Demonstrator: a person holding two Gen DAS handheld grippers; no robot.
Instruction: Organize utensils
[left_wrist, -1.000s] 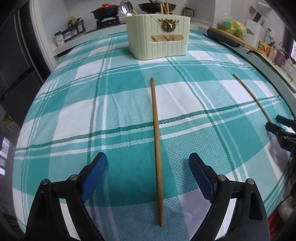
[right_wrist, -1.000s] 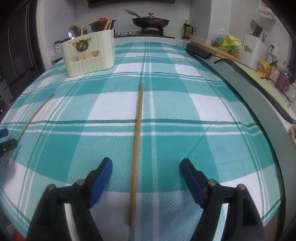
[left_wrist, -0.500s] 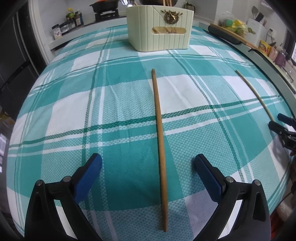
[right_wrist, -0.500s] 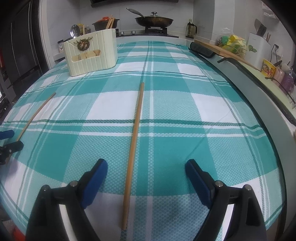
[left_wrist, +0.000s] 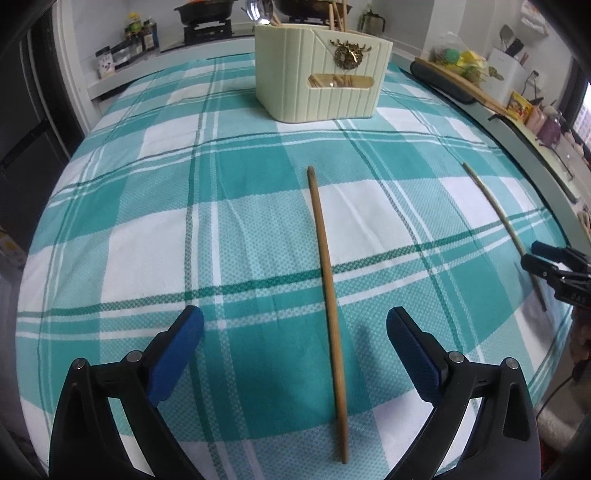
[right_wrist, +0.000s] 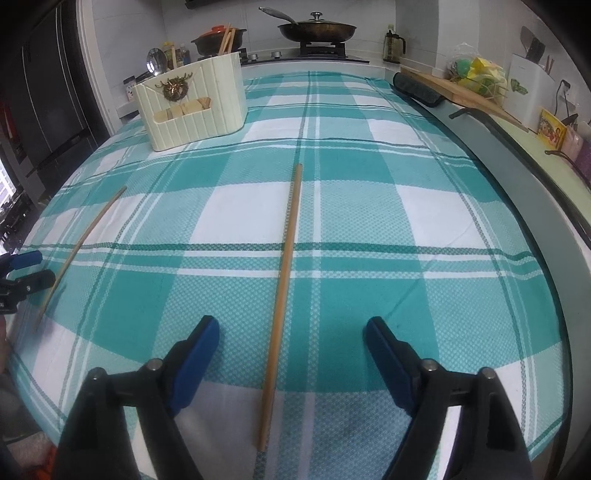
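Observation:
Two wooden chopsticks lie apart on the teal plaid cloth. In the left wrist view one chopstick (left_wrist: 328, 258) runs lengthwise between my open left gripper's jaws (left_wrist: 295, 328); the other chopstick (left_wrist: 495, 214) lies to the right, by my right gripper (left_wrist: 543, 258). In the right wrist view my open right gripper (right_wrist: 291, 332) straddles its chopstick (right_wrist: 284, 273); the left one's chopstick (right_wrist: 81, 243) lies at the left beside the left gripper (right_wrist: 29, 267). A cream utensil holder (left_wrist: 321, 85), also in the right wrist view (right_wrist: 195, 103), stands at the far side with chopsticks and a spoon in it.
The plaid cloth (right_wrist: 369, 221) covers the table. Behind are a stove with a pan (right_wrist: 317, 31) and a pot (right_wrist: 218, 38). A dark roll (right_wrist: 417, 90), a wooden board and counter clutter line the right side. A dark cabinet stands at the left.
Both grippers have dropped lower and moved slightly forward along their chopsticks; the jaws stay open and the chopsticks have not moved.

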